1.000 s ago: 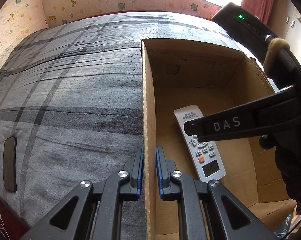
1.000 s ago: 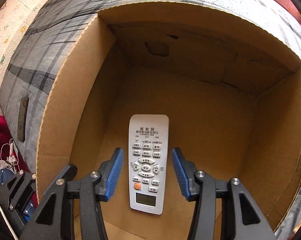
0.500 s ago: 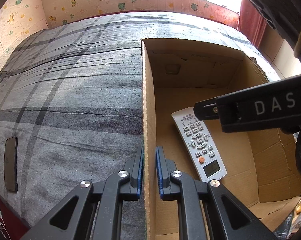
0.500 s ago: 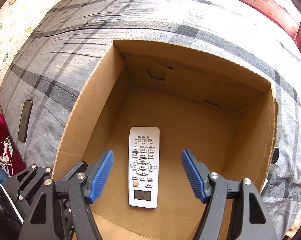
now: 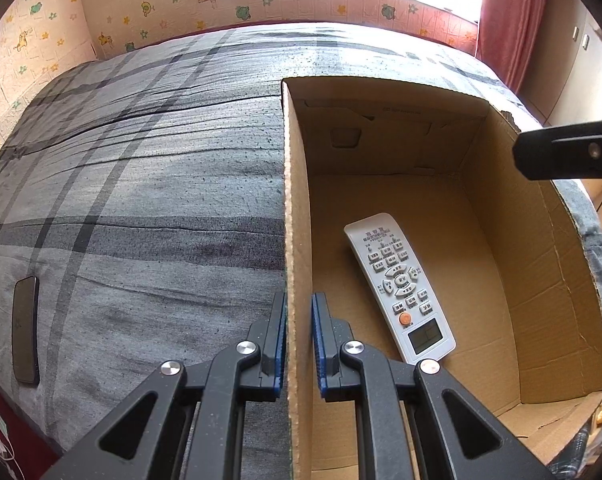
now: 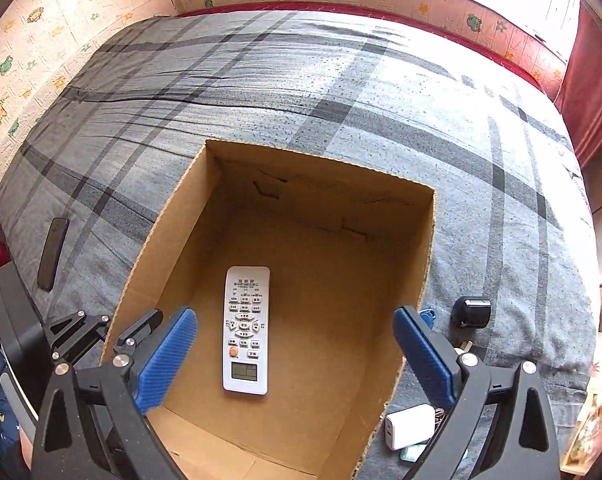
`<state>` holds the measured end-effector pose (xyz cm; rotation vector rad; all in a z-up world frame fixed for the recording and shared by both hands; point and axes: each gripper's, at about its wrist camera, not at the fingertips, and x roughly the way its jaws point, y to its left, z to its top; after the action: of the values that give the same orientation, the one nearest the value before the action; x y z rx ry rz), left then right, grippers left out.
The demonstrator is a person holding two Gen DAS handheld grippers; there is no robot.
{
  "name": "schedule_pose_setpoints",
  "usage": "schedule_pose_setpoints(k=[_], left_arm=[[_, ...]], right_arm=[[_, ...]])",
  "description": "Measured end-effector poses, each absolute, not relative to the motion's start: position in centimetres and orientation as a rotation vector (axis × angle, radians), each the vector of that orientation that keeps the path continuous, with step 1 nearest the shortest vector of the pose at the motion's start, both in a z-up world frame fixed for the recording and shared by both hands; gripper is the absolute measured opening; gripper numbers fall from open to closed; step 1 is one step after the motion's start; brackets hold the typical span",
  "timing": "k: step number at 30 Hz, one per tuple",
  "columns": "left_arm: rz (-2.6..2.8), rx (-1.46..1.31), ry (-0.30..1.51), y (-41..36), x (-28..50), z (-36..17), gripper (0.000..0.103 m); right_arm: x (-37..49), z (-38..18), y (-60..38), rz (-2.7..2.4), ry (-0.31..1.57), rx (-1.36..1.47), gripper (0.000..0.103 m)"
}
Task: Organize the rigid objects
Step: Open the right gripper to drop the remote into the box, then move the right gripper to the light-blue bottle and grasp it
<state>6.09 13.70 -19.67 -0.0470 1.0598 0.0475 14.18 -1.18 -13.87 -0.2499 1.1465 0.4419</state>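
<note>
A white remote (image 5: 399,288) lies flat, buttons up, on the floor of an open cardboard box (image 5: 381,152) that stands on the bed. My left gripper (image 5: 299,312) is shut on the box's left wall, one blue pad on each side. In the right wrist view the same remote (image 6: 245,328) lies well below my right gripper (image 6: 295,320). Its jaws are opening wide above the box (image 6: 321,208), with nothing between the pads. One black finger (image 5: 569,152) of the right gripper shows at the right edge of the left wrist view.
A grey plaid bedspread (image 5: 141,200) covers the bed. A black phone (image 6: 52,254) lies near its left edge. Right of the box lie a small black object (image 6: 473,312) and a white charger (image 6: 407,426). Patterned walls and a red curtain bound the bed.
My right gripper has risen out of the box and spread its jaws much wider, leaving the remote on the box floor. The left gripper has stayed clamped on the wall.
</note>
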Motion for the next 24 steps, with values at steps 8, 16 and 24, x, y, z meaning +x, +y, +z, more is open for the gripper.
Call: schedule_pose_setpoints(k=[8, 16, 24], left_arm=[[0.05, -0.048, 1.061, 13.6, 6.2, -19.6, 0.013], [0.052, -0.046, 1.061, 13.5, 6.2, -19.7, 0.013], [0.057, -0.037, 1.062, 13.3, 6.2, -19.7, 0.013]], right_arm=[[12.8, -11.7, -7.5, 0.368, 1.103, -0.233, 0.103], [11.5, -11.4, -13.9, 0.244, 1.088, -0.229, 0.103], [9.8, -14.1, -17.9, 0.177, 1.127, -0.184, 0.103]])
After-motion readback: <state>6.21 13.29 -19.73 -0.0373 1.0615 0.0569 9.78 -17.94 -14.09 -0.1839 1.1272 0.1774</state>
